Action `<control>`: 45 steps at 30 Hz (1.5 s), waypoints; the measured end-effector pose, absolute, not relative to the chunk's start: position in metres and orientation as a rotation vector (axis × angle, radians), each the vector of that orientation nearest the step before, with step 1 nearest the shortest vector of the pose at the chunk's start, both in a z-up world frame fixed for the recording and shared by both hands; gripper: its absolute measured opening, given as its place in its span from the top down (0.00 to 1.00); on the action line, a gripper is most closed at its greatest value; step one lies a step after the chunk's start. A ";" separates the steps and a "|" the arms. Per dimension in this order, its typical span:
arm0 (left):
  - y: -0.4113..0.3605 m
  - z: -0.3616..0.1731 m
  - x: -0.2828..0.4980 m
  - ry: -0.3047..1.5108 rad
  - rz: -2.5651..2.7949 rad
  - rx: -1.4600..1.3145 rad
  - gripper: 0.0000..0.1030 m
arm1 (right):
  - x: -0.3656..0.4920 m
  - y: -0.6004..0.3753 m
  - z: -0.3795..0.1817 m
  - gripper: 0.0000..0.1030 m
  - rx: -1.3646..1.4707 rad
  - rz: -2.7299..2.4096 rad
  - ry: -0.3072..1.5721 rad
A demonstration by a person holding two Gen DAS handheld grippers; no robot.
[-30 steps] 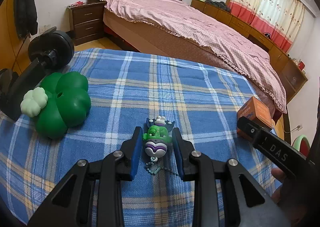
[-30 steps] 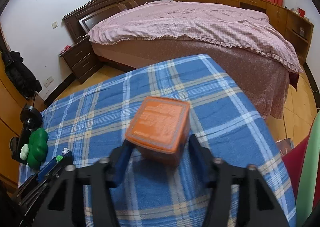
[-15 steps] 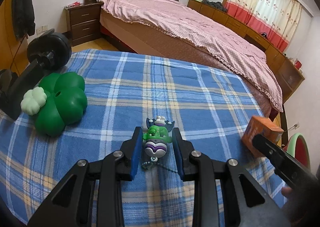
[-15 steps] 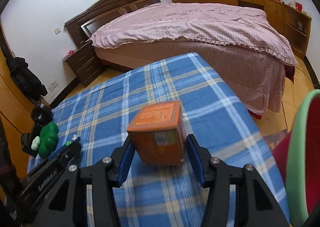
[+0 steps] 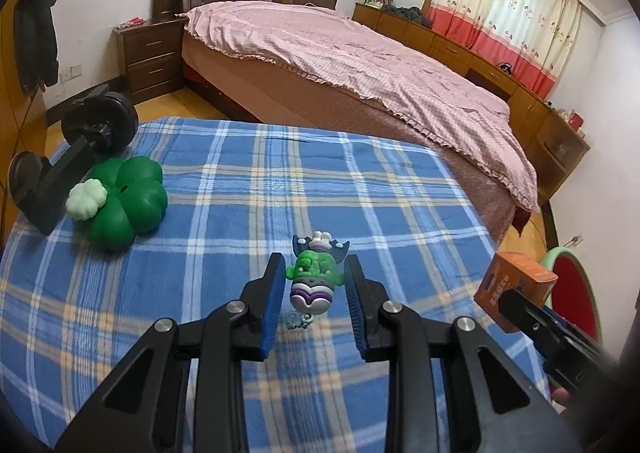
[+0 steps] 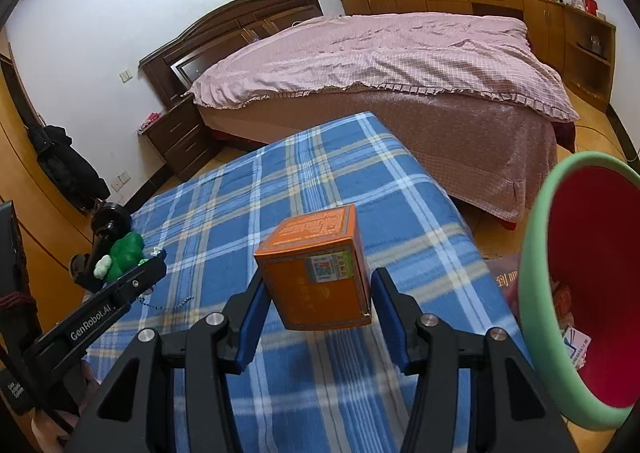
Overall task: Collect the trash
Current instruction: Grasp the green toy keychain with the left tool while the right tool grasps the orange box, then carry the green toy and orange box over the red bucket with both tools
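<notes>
On the far left of the blue plaid table (image 5: pixel 224 213) a black stand (image 5: pixel 60 177) and a green clover toy (image 5: pixel 128 201) lie untouched, as a second ago. Right of them, near the table's middle, the left gripper (image 5: pixel 316 285) is closed on a small green and purple figure (image 5: pixel 314 277), whose chain dangles clear of the cloth; it has risen a little with its load and its jaws have not changed. Further right, the right gripper (image 6: pixel 316 293) clamps an orange box (image 6: pixel 320 269) between its blue pads and has carried it from over the table to the right edge. A bin (image 6: pixel 536 285), green outside and red inside, has come into view at the far right, tipped toward the camera with scraps already in it. Both pieces are off the table, so collecting seems nearly done for these two; the box looks next to go in, needing only a short reach right over the rim.
</notes>
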State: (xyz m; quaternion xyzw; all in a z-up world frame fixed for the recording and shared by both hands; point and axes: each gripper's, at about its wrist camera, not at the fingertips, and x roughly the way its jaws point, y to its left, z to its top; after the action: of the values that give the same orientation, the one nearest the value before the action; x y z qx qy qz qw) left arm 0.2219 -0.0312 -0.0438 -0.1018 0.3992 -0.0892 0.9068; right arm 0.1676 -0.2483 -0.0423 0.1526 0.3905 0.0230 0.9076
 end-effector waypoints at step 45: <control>-0.101 0.013 0.119 0.775 -0.364 -0.173 0.71 | 0.032 -0.328 0.008 0.47 0.436 -0.034 0.641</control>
State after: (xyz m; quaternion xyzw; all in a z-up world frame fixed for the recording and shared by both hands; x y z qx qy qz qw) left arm 0.1185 -0.1014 0.0134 -0.0838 0.3755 -0.1760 0.9061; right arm 0.0325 -0.3285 0.0085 0.2127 0.3124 -0.0165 0.9257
